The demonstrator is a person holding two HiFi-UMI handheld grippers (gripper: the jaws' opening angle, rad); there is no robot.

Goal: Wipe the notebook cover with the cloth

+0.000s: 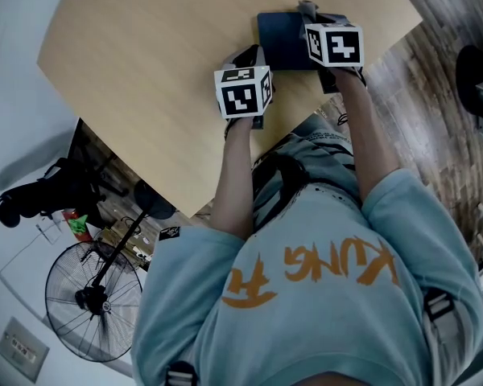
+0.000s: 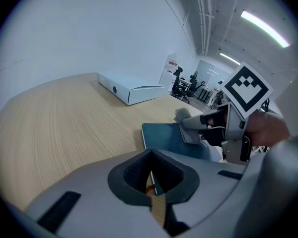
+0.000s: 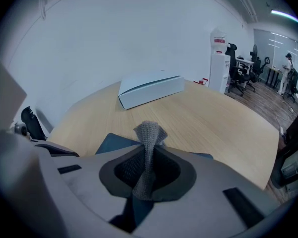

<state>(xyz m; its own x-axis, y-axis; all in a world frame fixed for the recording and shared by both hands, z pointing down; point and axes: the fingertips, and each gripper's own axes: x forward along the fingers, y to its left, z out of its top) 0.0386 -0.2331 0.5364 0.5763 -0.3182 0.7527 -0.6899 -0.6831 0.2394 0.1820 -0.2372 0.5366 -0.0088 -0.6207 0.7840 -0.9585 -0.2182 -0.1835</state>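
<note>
Nearest me, my left tool [image 2: 151, 185] is closed, and I judge it pins the near corner of the notebook [image 2: 164, 135], which lies flat on the desk [image 2: 64, 118]. Further out, my right tool [image 3: 148, 177] clamps the cloth [image 3: 149, 133] at the cover's far edge. Wiping looks under way, with most of the cover left. A white box [image 2: 131, 90] sits beyond.
</note>
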